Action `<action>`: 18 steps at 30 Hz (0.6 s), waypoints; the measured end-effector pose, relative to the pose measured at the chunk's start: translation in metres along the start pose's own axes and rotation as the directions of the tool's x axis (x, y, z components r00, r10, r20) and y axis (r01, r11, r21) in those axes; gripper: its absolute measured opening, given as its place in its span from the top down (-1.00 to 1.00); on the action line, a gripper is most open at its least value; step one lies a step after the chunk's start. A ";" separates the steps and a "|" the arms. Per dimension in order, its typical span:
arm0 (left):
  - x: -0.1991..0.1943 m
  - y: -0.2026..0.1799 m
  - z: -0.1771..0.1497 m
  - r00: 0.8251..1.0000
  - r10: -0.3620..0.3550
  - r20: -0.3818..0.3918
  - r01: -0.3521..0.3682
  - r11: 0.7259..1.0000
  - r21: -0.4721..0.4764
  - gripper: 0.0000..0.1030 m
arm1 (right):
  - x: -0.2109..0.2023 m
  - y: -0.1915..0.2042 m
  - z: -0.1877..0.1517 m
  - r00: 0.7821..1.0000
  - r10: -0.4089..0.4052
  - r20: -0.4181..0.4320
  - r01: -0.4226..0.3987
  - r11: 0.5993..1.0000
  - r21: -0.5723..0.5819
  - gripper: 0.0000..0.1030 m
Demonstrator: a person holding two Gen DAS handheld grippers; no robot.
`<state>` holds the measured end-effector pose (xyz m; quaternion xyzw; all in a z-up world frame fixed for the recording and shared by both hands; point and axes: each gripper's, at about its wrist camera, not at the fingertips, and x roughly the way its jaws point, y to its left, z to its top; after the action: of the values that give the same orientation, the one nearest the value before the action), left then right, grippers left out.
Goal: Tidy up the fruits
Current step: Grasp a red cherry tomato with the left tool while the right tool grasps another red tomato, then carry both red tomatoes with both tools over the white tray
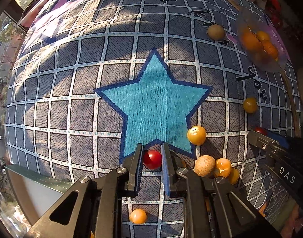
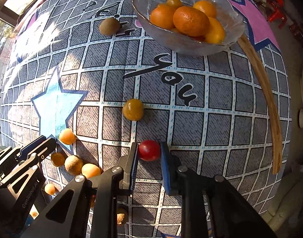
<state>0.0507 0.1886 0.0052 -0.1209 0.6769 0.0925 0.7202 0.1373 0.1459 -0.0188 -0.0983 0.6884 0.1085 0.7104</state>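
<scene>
My left gripper [image 1: 152, 154] is shut on a red cherry tomato [image 1: 152, 159] at the lower tip of the blue star. My right gripper [image 2: 149, 151] is shut on another red cherry tomato [image 2: 149, 150] just above the cloth. A glass bowl [image 2: 183, 41] holding several orange and yellow fruits stands at the far edge; in the left wrist view it [image 1: 270, 65] is far right. Loose yellow tomatoes [image 1: 196, 134] [image 2: 133, 109] and brown round fruits [image 1: 204, 165] [image 2: 109, 26] lie scattered on the cloth.
The table wears a grey grid cloth with a blue star [image 1: 155, 103] and a pink star [image 2: 254, 19]. A wooden table rim [image 2: 270, 107] shows at the right. A cluster of small fruits [image 2: 80, 165] lies between the grippers.
</scene>
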 end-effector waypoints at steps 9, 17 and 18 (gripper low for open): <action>-0.035 0.019 -0.026 0.997 -0.049 0.053 0.051 0.998 -0.025 0.63 | -0.031 -0.026 -0.036 0.999 0.051 0.004 -0.051 0.999 0.003 0.55; -0.071 0.046 -0.065 0.994 -0.062 0.093 0.066 0.997 -0.048 0.63 | -0.054 -0.016 -0.085 0.997 0.080 0.009 -0.080 0.996 -0.031 0.55; -0.075 0.051 -0.072 0.993 -0.063 0.098 0.068 0.996 -0.051 0.63 | -0.055 -0.014 -0.090 0.996 0.085 0.009 -0.085 0.996 -0.033 0.55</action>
<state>-0.0377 0.2180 0.0735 -0.1580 0.6342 0.0931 0.7511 0.0537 0.1050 0.0332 -0.0799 0.6863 0.1503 0.7072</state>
